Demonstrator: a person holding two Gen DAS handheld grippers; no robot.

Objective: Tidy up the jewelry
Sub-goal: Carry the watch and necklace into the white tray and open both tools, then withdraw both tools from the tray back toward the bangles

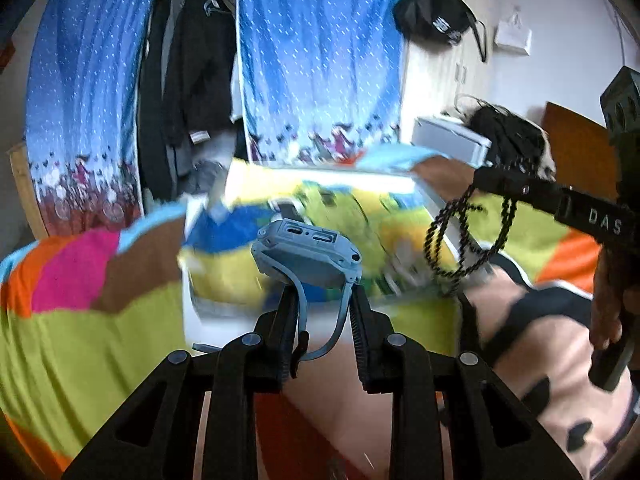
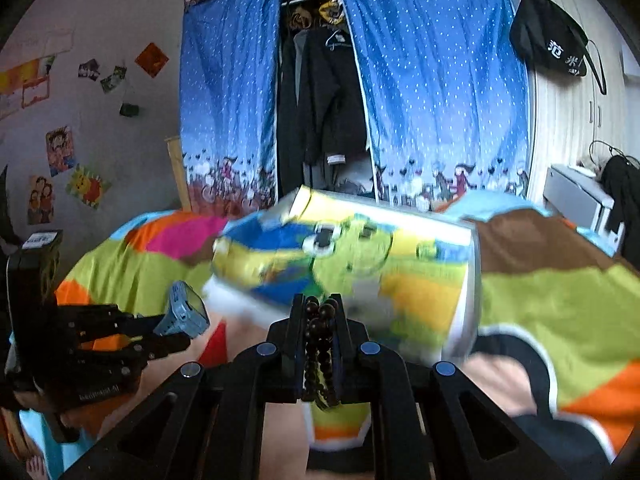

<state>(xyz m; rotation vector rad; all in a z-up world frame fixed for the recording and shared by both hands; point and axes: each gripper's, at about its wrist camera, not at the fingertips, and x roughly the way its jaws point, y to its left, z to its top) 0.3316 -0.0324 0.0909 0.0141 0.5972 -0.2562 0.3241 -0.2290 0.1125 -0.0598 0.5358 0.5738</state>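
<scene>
My left gripper (image 1: 320, 292) is shut on the strap of a grey-blue smartwatch (image 1: 308, 252) and holds it up above the bed; it also shows at the left of the right wrist view (image 2: 184, 314). My right gripper (image 2: 318, 304) is shut on a dark beaded bracelet (image 2: 320, 344) that hangs between the fingers. In the left wrist view the bracelet (image 1: 464, 236) dangles in loops from the right gripper (image 1: 504, 178) at the right. A colourful cartoon box (image 2: 352, 268) lies on the bed just ahead of both grippers.
A bright patchwork bedspread (image 2: 560, 288) covers the bed. Behind it stands a blue curtained wardrobe (image 2: 432, 92) with dark clothes. A black bag (image 2: 552, 48) hangs on the right wall. A grey unit (image 2: 580, 196) stands at the right.
</scene>
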